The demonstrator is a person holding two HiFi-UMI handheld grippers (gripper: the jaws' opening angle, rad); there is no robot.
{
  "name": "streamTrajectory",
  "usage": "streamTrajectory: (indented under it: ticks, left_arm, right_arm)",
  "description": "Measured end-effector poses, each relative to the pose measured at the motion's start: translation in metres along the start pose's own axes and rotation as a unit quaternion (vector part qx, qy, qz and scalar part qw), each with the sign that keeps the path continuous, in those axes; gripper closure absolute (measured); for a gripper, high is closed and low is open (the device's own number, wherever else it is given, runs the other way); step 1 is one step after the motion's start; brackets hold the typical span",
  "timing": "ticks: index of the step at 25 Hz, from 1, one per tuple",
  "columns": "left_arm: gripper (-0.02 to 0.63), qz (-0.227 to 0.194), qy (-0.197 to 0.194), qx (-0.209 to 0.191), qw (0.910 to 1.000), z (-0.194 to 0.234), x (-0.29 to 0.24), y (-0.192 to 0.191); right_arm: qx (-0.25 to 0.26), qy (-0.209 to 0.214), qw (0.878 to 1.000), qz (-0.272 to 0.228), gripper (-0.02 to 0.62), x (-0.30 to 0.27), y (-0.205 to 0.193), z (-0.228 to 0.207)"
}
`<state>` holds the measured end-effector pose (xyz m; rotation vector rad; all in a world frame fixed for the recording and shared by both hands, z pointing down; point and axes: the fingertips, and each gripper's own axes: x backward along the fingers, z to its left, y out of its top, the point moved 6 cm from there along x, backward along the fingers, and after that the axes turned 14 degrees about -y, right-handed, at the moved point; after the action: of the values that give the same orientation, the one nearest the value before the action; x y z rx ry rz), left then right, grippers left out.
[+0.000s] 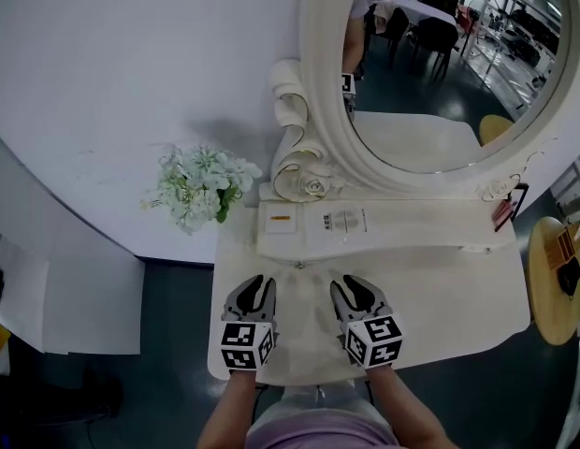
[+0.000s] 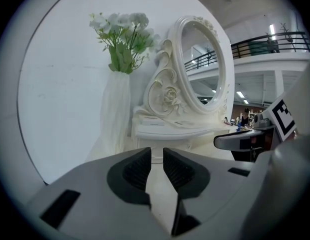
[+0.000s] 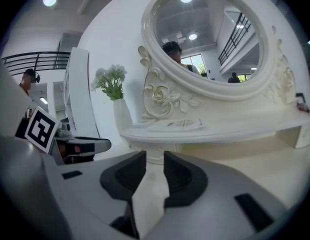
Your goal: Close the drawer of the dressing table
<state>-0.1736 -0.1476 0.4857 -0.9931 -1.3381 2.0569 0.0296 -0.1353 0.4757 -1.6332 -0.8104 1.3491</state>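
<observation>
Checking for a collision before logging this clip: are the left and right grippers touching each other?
Apart. The head view shows the left gripper and the right gripper side by side, with a strip of the bare dressing table between them.

One white dressing table (image 1: 458, 297) carries one oval mirror in a carved cream frame (image 1: 440, 64) at the desk's back edge. Two papers lie on its raised back shelf: one small orange-marked card (image 1: 280, 219) and one printed leaflet (image 1: 343, 221). One bunch of white artificial flowers (image 1: 198, 187) stands off the back left corner. Two grey grippers are over the front edge, the left gripper (image 1: 257, 282) and the right gripper (image 1: 357, 284).
</observation>
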Motion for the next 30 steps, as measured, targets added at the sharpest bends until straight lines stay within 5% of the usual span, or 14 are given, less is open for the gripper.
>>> streamTrajectory:
  ticks: [18,30]
  left_arm:
    - [0.587,-0.028,-0.009,-0.024,0.9993,-0.032,0.04,0.007]
    - [0.603,-0.039,-0.008,-0.032,0.9987,-0.045,0.058,0.009]
  right_arm:
    - [-0.007,-0.005,0.998,-0.057,0.591,0.055,0.01,0.009]
    - [-0.012,-0.005,0.997,-0.07,0.592,0.076,0.008,0.009]
